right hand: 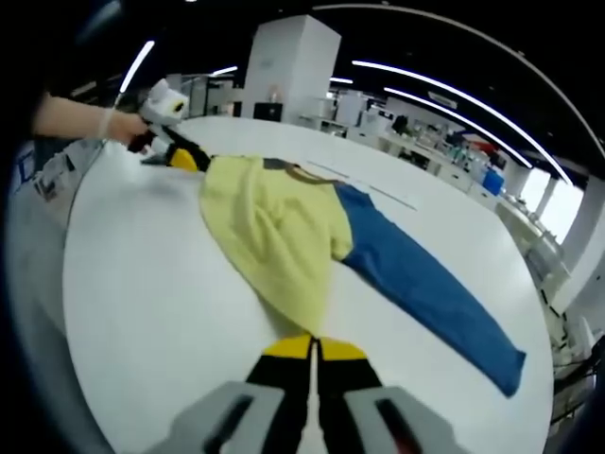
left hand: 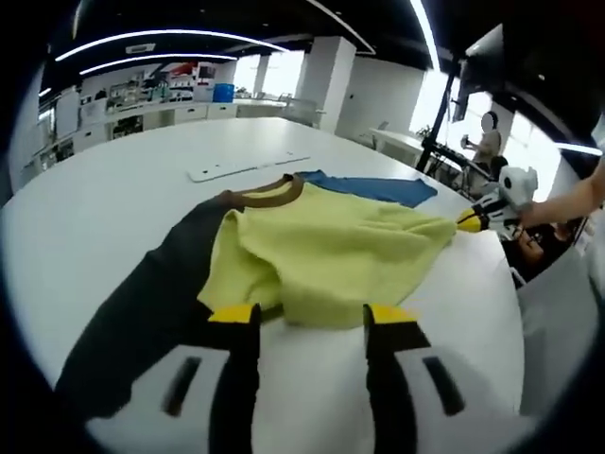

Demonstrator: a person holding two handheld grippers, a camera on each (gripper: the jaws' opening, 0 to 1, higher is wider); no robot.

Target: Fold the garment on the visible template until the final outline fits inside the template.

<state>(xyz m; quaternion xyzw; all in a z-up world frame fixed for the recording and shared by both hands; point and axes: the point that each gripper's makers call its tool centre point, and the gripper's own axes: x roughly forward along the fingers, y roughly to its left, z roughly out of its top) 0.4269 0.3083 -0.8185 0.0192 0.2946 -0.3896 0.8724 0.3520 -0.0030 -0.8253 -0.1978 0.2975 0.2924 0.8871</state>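
A garment lies spread on the white table (left hand: 113, 208), with a pale yellow body (left hand: 321, 251), a brown collar (left hand: 274, 195), a dark grey sleeve (left hand: 151, 303) and a blue sleeve (left hand: 378, 187). My left gripper (left hand: 312, 314) stands open at the near edge of the yellow body, its jaws wide apart either side of the cloth's edge. My right gripper (right hand: 314, 349) is shut on a bunched corner of the yellow fabric (right hand: 284, 255). Across the table the right gripper (left hand: 470, 222) pulls that corner taut. The blue sleeve (right hand: 435, 293) stretches away flat. The left gripper (right hand: 184, 156) touches the far edge.
A thin white strip (left hand: 246, 168) lies on the table beyond the collar. A hand (left hand: 567, 203) holds the right gripper near the table's right edge. A black stand (left hand: 440, 123) and a person (left hand: 487, 142) are behind. Benches line the back wall.
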